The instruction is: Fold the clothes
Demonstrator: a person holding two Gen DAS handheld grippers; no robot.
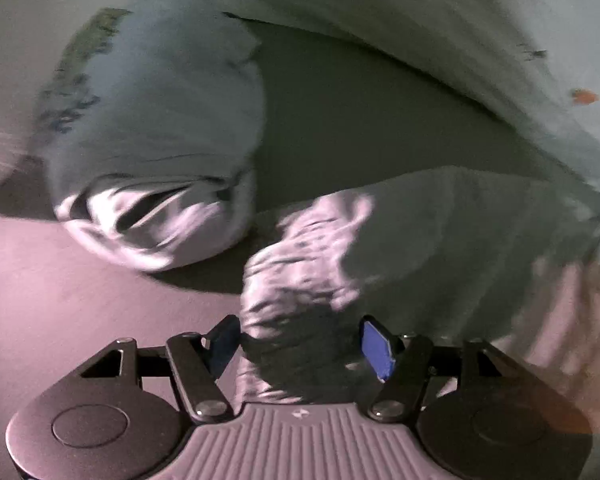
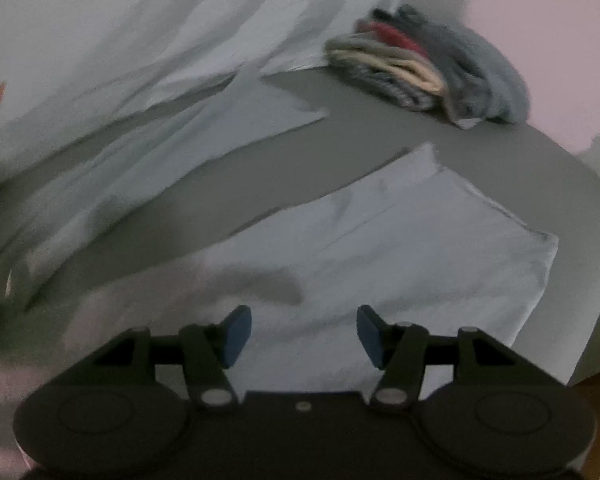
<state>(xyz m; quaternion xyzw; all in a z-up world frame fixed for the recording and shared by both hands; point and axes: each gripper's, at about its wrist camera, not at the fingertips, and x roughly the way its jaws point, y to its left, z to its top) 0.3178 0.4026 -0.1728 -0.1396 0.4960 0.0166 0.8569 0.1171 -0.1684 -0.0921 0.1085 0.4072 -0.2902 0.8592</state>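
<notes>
**Ana:** Blue pads sit closest to the lens in both views. On the left gripper (image 1: 300, 340) the jaws stand apart, with crumpled pale cloth (image 1: 300, 264) bunched just ahead of them and running under the gap. I can't see either pad pressing on it.

**Ben:** And the right gripper (image 2: 304, 334)?

**Ana:** Jaws apart too, nothing between them. It hangs over a pale folded shirt (image 2: 400, 240) lying flat on the grey table (image 2: 380, 136).

**Ben:** So which step is this?

**Ana:** My guess is the gap between folds: both claws are free of the fabric, one piece looks laid down, and the next grasp hasn't started. Both views are smeared, so take that as a judgement.

**Ben:** What does the next move need?

**Ana:** A clean edge to pinch. The bunched cloth by the left claw is wrinkled and soft, so it would want a grip on a hem or corner, then a pull to spread it.

**Ben:** How do the clothes look overall?

**Ana:** Light grey-blue, thin, limp. A rolled bundle (image 1: 152, 140) with a dark print along one side lies beyond the left claw. Far across the table, a stack of folded clothes (image 2: 424, 68) shows grey, red and cream layers, and a wide pale sheet (image 2: 120, 52) drapes behind.
</notes>
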